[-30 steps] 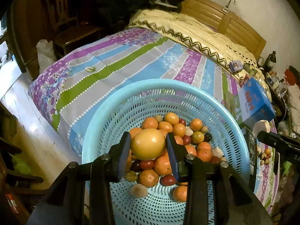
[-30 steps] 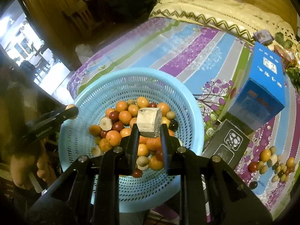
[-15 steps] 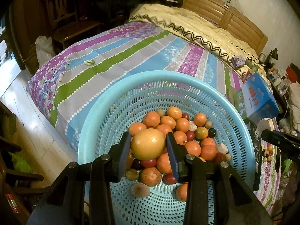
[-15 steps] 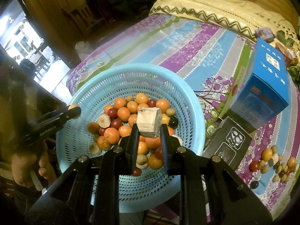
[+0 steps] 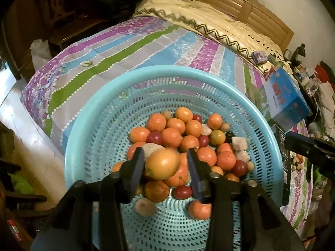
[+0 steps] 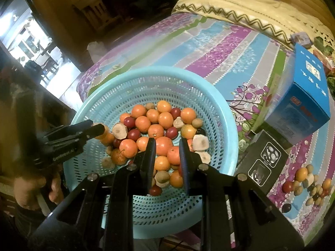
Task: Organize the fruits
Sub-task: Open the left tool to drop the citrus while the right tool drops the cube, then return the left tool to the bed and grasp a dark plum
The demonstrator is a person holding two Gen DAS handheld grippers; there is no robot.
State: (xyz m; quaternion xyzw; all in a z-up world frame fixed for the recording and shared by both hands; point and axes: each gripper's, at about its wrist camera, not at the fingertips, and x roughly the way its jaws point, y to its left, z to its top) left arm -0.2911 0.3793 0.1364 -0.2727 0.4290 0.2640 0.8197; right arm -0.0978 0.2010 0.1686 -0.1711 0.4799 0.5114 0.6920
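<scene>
Legible text, one item: white lettering reading roughly "GenRobot.AI" along the body of the left gripper (image 6: 98, 130), at 9 o'clock in the right wrist view; partly blurred, so the first letters are uncertain.

Blue box (image 6: 301, 96), at 2 o'clock: white pictograms on its top face and a red label band on its side, too small to read.

Black box (image 6: 263, 163), at 4 o'clock: white outline drawings, no readable words.

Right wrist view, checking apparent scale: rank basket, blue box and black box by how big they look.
1. basket
2. blue box
3. black box, though nearer the camera than the blue box, so true size is unsure.
</scene>
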